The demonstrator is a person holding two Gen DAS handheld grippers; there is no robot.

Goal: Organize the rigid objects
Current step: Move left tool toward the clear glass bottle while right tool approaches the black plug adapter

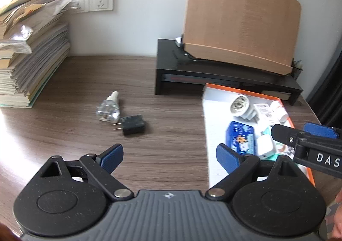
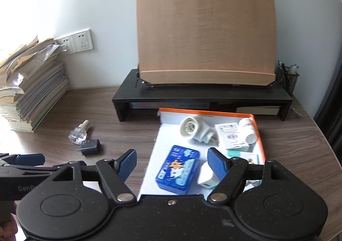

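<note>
From the left wrist, our left gripper (image 1: 170,155) gapes empty above the desk (image 1: 74,83); the black plug adapter (image 1: 133,125) and clear bottle (image 1: 108,108) lie touching, left of the orange-rimmed tray (image 1: 208,117). We should centre over the adapter alone.

From the right wrist, our right gripper (image 2: 172,165) hovers released over the tray's near end, holding nothing.

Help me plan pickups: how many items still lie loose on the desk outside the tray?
2: a clear glass bottle and, touching it, a black plug adapter, both left of the orange-rimmed tray.
</note>
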